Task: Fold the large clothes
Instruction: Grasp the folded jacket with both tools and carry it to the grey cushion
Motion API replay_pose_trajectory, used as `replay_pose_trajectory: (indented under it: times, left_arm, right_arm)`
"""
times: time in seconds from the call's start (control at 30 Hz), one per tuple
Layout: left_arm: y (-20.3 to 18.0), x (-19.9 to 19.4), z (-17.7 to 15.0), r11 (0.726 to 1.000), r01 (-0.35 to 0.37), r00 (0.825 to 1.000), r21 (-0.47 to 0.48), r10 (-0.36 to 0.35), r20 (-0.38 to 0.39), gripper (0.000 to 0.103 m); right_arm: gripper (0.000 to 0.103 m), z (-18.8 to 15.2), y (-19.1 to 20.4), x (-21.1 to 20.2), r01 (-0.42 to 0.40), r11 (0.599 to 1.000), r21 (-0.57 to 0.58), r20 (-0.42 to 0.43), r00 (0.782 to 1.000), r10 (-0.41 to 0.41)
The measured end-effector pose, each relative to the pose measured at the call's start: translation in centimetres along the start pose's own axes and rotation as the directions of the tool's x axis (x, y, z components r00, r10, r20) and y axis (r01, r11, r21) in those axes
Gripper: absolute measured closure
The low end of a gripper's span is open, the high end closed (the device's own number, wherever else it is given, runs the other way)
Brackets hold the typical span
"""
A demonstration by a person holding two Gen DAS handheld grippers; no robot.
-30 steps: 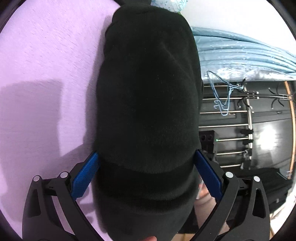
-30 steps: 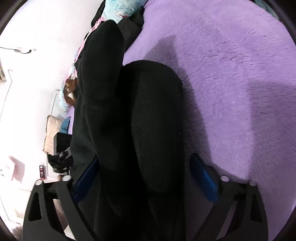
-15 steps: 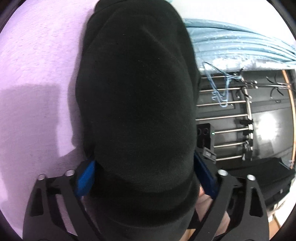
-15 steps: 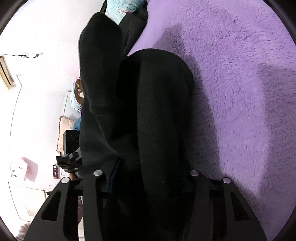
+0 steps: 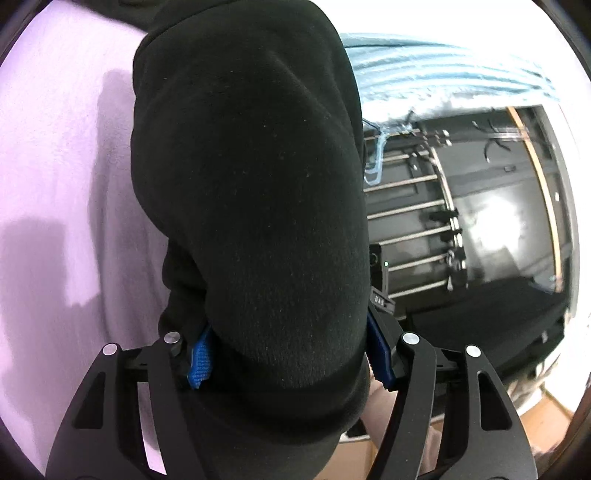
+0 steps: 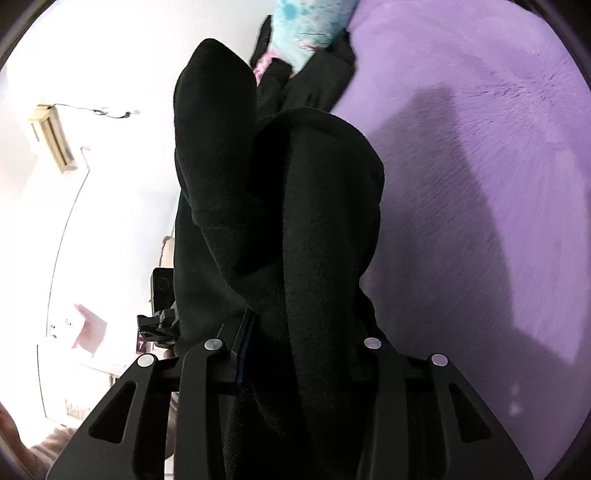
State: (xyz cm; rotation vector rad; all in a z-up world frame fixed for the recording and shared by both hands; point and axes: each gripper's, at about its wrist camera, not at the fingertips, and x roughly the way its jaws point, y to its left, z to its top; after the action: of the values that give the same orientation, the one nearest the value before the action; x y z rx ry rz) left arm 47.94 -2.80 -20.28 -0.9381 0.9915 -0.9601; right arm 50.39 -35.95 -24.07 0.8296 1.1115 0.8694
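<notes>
A thick black fleece garment [image 5: 251, 184] fills the middle of the left wrist view, bunched into a roll above the purple plush blanket [image 5: 55, 184]. My left gripper [image 5: 290, 354] is closing on it, and both blue pads [image 5: 199, 356] press into the fabric. In the right wrist view the same black garment [image 6: 314, 221] hangs in two folds between the fingers of my right gripper [image 6: 303, 343]. Its jaws are closing too, with the pads buried in the cloth. The purple blanket [image 6: 480, 184] spreads to the right.
A metal rack with bars [image 5: 424, 221] and a pale blue hanger [image 5: 376, 162] stands right of the bed, below light blue fabric [image 5: 424, 74]. A patterned light blue cloth [image 6: 306, 29] and dark clothes lie at the bed's far end. A pink box [image 6: 88, 328] sits left.
Both grippers narrowed onto the black garment and rose with it. The garment's roll now stands higher off the blanket, and the right gripper's blue pads have vanished into the cloth.
</notes>
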Motion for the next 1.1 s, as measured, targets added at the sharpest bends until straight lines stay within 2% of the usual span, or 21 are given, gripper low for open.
replay_pose_trajectory:
  times: [0.1, 0.4, 0.6, 0.73, 0.93, 1.1]
  left_arm:
    - [-1.9, -2.5, -2.2, 1.0, 0.003, 1.0, 0.005, -0.003, 0.008, 0.04]
    - [-5.7, -12.4, -12.0, 1.0, -0.017, 0.998, 0.016, 0.016, 0.063, 0.04]
    - [-6.3, -20.4, -17.8, 1.0, -0.02, 0.99, 0.001, 0.019, 0.139, 0.04]
    - [-6.5, -25.9, -19.9, 1.0, -0.027, 0.981, -0.009, 0.028, 0.191, 0.04]
    - [-7.6, -36.3, -22.4, 0.998, -0.058, 0.952, 0.0, 0.055, 0.303, 0.04]
    - [-8.3, -46.1, -23.8, 0.994, -0.111, 0.906, -0.012, 0.106, 0.41, 0.04]
  right_arm:
    - [0.069, -2.3, 2.0, 0.0, -0.027, 1.0, -0.012, -0.011, 1.0, 0.027]
    - [0.069, -10.3, 9.6, 2.6, -0.101, 0.991, -0.092, -0.071, 0.993, 0.095]
    - [0.069, -13.8, 15.2, 6.8, -0.117, 0.983, -0.139, -0.144, 0.985, 0.097]
    - [0.069, -14.9, 19.2, 10.4, -0.13, 0.977, -0.171, -0.196, 0.976, 0.096]
    - [0.069, -14.8, 26.1, 18.0, -0.183, 0.954, -0.235, -0.276, 0.954, 0.115]
    - [0.069, -14.0, 32.2, 26.5, -0.246, 0.929, -0.278, -0.363, 0.922, 0.135]
